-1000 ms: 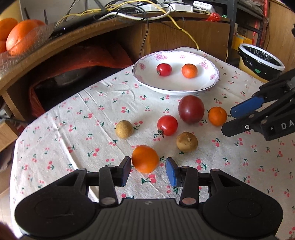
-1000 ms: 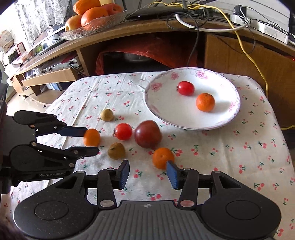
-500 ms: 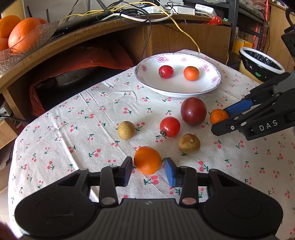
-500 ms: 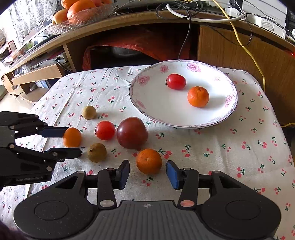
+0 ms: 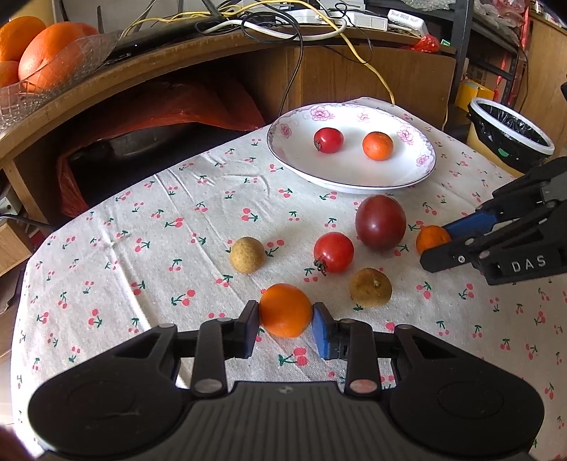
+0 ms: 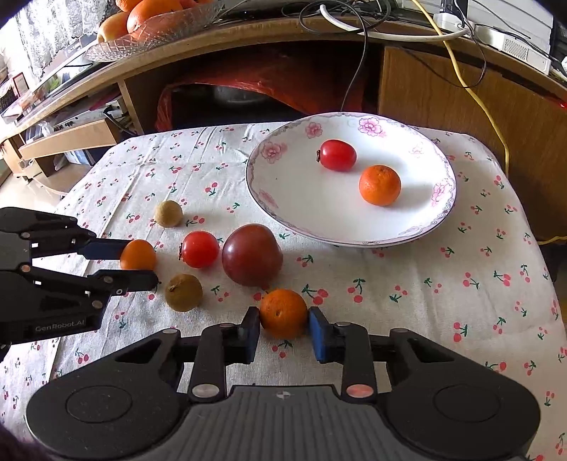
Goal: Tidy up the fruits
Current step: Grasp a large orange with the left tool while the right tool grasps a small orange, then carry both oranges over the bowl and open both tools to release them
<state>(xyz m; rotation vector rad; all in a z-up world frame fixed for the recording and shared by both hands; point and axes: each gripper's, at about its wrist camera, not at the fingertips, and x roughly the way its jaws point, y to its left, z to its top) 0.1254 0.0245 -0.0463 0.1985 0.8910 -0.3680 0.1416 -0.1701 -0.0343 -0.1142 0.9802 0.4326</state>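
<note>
1. Left gripper [image 5: 286, 324]: fingers closed onto a smooth orange [image 5: 285, 309], both pads touching its sides; the fruit sits on the cherry-print tablecloth [image 5: 141, 248] at the near edge of the group.
2. Right gripper [image 6: 283, 331]: fingers pressed against a dimpled mandarin [image 6: 283, 312], one pad on each flank; this fruit also rests on the cloth, just in front of the big dark-red fruit [image 6: 252, 254].
3. Step in hand, as I judge it: two grasps at once, each fruit bound for the floral plate [image 6: 439, 216]. Best done by squeezing only enough to hold, lifting straight up before travelling, and letting one hand go first so the two do not meet over the plate.
4. Plate contents: a red tomato [image 6: 337, 155] and a second mandarin [image 6: 380, 185], set apart, with bare white space toward the near rim for setting down.
5. Loose on the cloth: another red tomato [image 5: 333, 252], a brown longan [image 5: 370, 287] and a paler longan [image 5: 247, 255].
6. Obstructions: the dark-red fruit lies between the right-hand mandarin and the plate; the tomato and the brown longan sit close ahead of the left-hand orange. Rise over them.
7. Surroundings: glass bowl of oranges [image 5: 39, 60] on the wooden shelf, tangled cables [image 5: 301, 21], lined bin [image 5: 510, 131].
</note>
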